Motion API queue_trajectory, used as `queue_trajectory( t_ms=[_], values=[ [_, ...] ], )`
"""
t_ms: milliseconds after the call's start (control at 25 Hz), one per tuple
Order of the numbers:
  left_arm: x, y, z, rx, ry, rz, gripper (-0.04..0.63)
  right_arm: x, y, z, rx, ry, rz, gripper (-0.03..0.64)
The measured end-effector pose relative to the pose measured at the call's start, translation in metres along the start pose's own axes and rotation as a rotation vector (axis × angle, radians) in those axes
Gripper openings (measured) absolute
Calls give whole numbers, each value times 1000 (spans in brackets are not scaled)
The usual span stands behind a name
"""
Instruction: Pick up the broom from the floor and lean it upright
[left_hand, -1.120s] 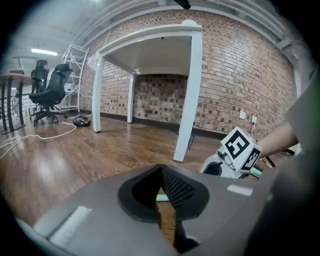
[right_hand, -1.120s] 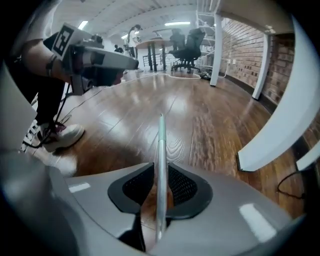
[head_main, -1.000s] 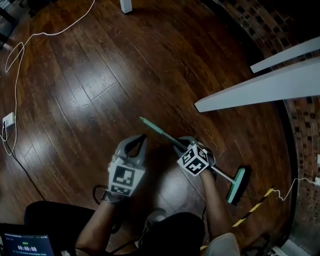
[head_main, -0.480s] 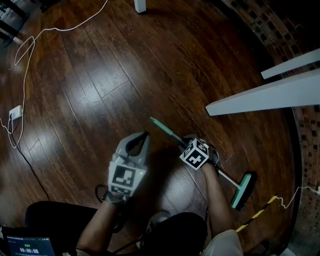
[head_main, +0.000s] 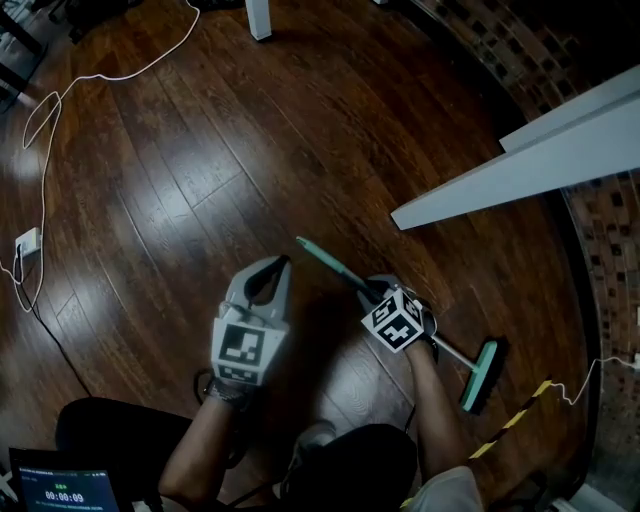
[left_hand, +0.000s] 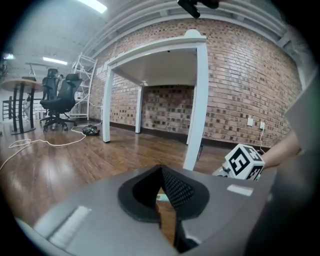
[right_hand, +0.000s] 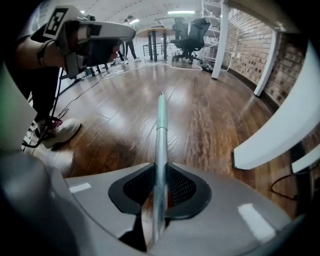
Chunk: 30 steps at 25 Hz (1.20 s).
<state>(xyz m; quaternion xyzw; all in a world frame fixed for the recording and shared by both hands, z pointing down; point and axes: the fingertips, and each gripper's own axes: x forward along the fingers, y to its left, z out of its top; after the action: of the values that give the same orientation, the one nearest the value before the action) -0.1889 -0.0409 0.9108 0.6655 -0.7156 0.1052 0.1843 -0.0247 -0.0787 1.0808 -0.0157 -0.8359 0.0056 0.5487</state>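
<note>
The broom (head_main: 328, 262) has its mid-handle hidden under the right gripper (head_main: 374, 291); the white table (head_main: 520, 165) runs off the right edge; the screen (head_main: 62, 492) is cut off below.

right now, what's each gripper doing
left gripper: shut, holding nothing
right gripper: shut on the broom, gripping its handle

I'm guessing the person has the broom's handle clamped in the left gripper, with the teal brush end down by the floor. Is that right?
Not quite. It is the right gripper that is clamped on the broom handle, as the right gripper view shows plainly. The left gripper holds nothing. The rest stands: the teal brush head is down by the floor.
</note>
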Motion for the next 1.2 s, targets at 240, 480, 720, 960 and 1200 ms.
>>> queue_trajectory(
  t_ms=[240, 480, 720, 960, 1200],
  values=[
    [-2, -21, 48, 17, -97, -57, 0, -97, -31, 0, 53, -136, -159, 91],
    [-26, -59, 136, 28, -150, -135, 0, -205, -34, 7, 109, -212, -300, 89],
    [-71, -109, 227, 53, -147, -252, 0, -311, -22, 17, 200, -281, -455, 89],
    [-103, -141, 296, 74, -111, -315, 0, -395, -19, 23, 341, -371, -577, 86],
    [-128, -179, 344, 72, -29, -396, 0, -457, -25, 3, 491, -388, -643, 86]
  ],
)
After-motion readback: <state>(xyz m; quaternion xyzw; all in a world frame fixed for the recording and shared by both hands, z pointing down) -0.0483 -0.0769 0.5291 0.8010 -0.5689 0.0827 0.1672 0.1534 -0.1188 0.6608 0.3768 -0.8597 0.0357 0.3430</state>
